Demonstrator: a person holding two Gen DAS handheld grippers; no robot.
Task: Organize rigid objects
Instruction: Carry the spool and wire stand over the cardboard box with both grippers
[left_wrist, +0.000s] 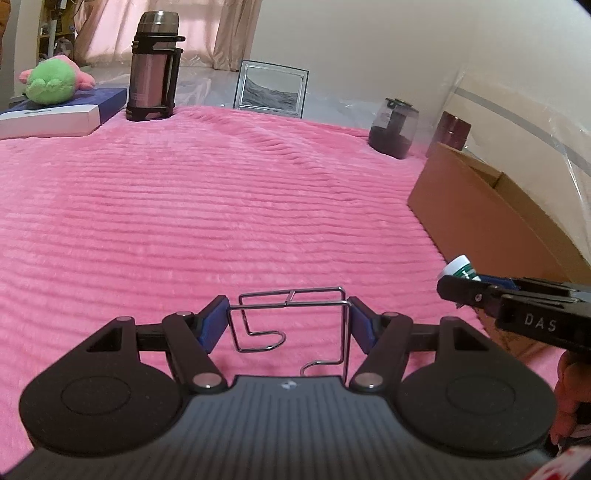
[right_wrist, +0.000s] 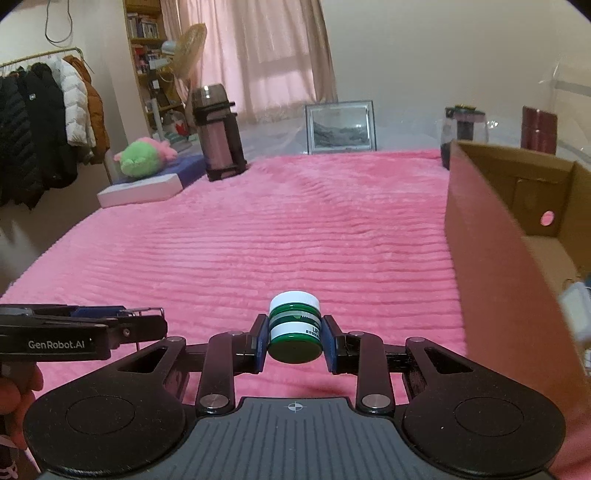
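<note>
My left gripper (left_wrist: 288, 325) is shut on a bent chrome wire rack (left_wrist: 291, 321), held by its sides between the blue pads above the pink blanket. My right gripper (right_wrist: 294, 341) is shut on a small green jar with a white lid (right_wrist: 294, 326), lifted off the blanket. In the left wrist view the jar (left_wrist: 458, 268) shows at the right edge beside the open cardboard box (left_wrist: 480, 214). In the right wrist view the left gripper's side (right_wrist: 92, 326) shows at the far left, and the box (right_wrist: 491, 236) stands to the right.
At the blanket's far end stand a steel thermos (left_wrist: 155, 66), a framed picture (left_wrist: 271, 88), a dark glass jar (left_wrist: 393, 127) and a dark red canister (left_wrist: 452, 129). A green and pink plush (left_wrist: 51, 79) lies on a flat white box (left_wrist: 55, 114) at the far left. The pink blanket (left_wrist: 240, 192) spreads between.
</note>
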